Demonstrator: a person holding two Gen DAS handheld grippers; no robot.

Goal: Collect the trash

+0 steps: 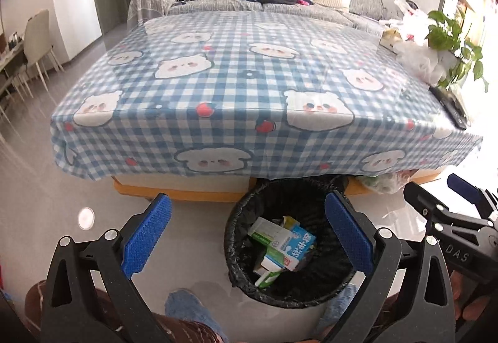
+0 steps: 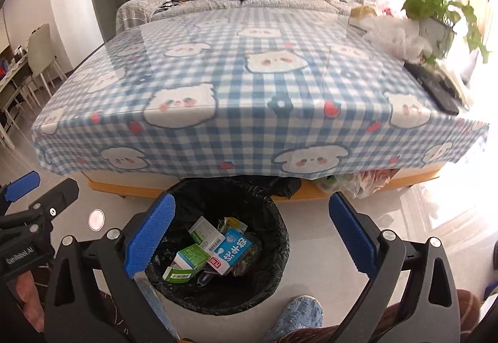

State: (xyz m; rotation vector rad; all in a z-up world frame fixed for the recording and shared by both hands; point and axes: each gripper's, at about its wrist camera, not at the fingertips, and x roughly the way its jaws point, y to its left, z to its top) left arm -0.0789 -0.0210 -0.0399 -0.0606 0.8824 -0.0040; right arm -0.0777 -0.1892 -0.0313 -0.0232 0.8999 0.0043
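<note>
Both views: trash bin (image 1: 289, 252) lower centre holds cartons (image 2: 214, 249). Left gripper (image 1: 249, 237) and right gripper (image 2: 252, 234) jaws apart, empty. Only the right view shows the white plant pot (image 2: 435, 29) upper right

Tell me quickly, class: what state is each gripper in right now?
Left gripper: open, holding nothing, above the bin.
Right gripper: open, holding nothing, above the same bin.
</note>
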